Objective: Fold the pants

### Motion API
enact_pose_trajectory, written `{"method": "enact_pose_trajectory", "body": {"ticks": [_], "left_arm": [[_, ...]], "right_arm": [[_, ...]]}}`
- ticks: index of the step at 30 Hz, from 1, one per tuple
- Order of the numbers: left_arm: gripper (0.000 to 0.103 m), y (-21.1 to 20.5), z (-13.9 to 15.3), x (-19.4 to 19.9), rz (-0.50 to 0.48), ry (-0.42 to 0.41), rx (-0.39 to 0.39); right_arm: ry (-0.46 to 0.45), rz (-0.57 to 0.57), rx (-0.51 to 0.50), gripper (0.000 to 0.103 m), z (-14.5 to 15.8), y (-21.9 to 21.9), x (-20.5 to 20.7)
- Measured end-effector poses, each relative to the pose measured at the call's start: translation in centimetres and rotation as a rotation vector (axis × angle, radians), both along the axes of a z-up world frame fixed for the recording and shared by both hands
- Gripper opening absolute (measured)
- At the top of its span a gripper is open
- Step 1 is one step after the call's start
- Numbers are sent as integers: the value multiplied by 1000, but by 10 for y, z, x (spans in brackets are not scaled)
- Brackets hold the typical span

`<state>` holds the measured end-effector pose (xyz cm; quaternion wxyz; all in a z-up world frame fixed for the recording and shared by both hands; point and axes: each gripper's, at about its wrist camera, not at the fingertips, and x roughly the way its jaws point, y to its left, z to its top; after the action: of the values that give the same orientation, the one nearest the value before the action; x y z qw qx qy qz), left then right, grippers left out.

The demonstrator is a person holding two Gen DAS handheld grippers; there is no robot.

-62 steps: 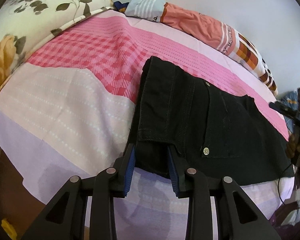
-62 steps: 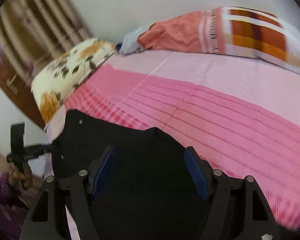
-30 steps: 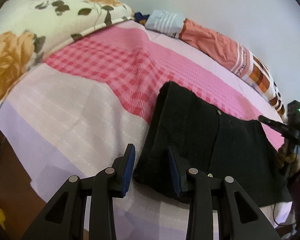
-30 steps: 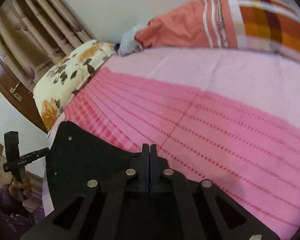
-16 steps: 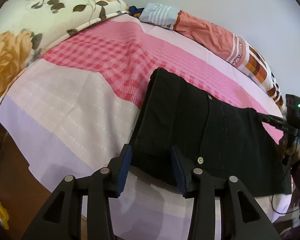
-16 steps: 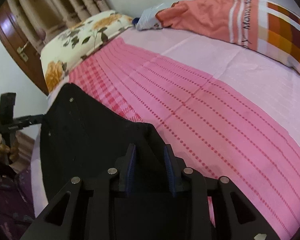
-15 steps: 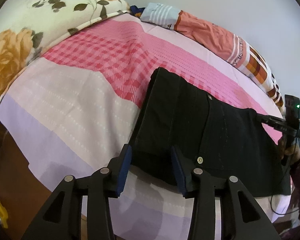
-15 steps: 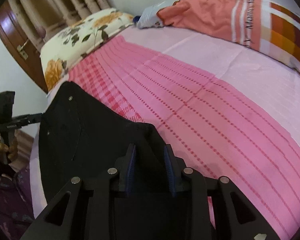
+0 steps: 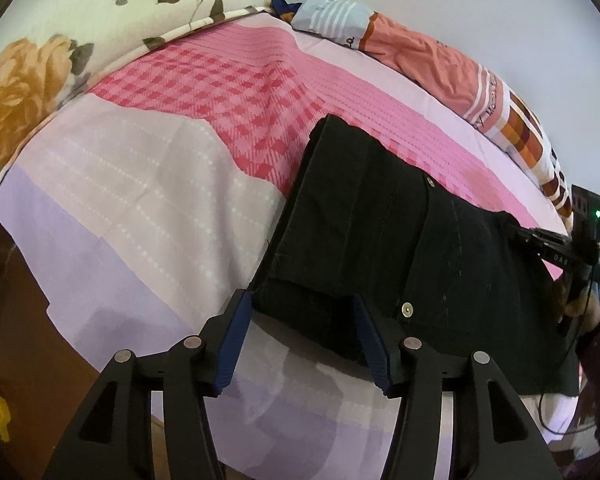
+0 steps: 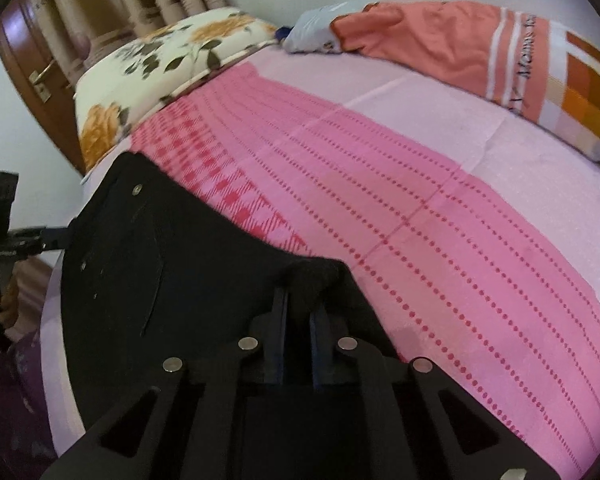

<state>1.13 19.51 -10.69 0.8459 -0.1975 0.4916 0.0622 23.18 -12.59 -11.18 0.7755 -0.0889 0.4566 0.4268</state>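
Right gripper (image 10: 298, 312) has its jaws drawn close on a raised bunch of the black pants (image 10: 172, 280), pinching a corner at the garment's edge, while the left gripper (image 9: 304, 340) sits with its blue pads spread wide on either side of the near corner, not yet closed on cloth. The pants lie flat near the front edge of the pink bedspread (image 9: 228, 92), already folded to a compact rectangle with rivets showing. To fold cleanly, the left jaws likely need to close on that corner before either side lifts, then both corners should rise level and travel together so the layers stay aligned. Both tools point low and forward along the bed, facing each other across the pants. A floral pillow (image 9: 80, 32) and an orange blanket (image 10: 460, 40) lie well apart.
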Motion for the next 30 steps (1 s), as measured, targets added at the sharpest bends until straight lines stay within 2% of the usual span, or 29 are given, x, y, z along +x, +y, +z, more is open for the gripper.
{"method": "enact_pose_trajectory", "body": {"ticks": [2,4,10,17,21,24,27,30], "left_arm": [[55,2,0,2,11,0,-7],[56,3,-1,4,14,-1,-12],[61,6,-3,6,10,-5,-8],[61,11,4,3,25,-30,-16],[61,16,10,-5,26,-40,-72],[61,18,8,-9,6,-4,-134],[61,12,5,-12,-34,19,-157],[61,3,2,-7,-90,40,-194]], "right_arm": [[-2,-50,10,3,1,-4,10],[39,-76,44,3,-2,-9,21],[47,-78,46,3,-10,-13,24],[7,-89,43,3,-13,-13,21],[11,-98,46,3,-13,-14,23],[-13,-99,32,3,-13,-11,21],[-15,-116,33,10,-13,-13,22],[-5,-127,39,12,-14,-15,24]]}}
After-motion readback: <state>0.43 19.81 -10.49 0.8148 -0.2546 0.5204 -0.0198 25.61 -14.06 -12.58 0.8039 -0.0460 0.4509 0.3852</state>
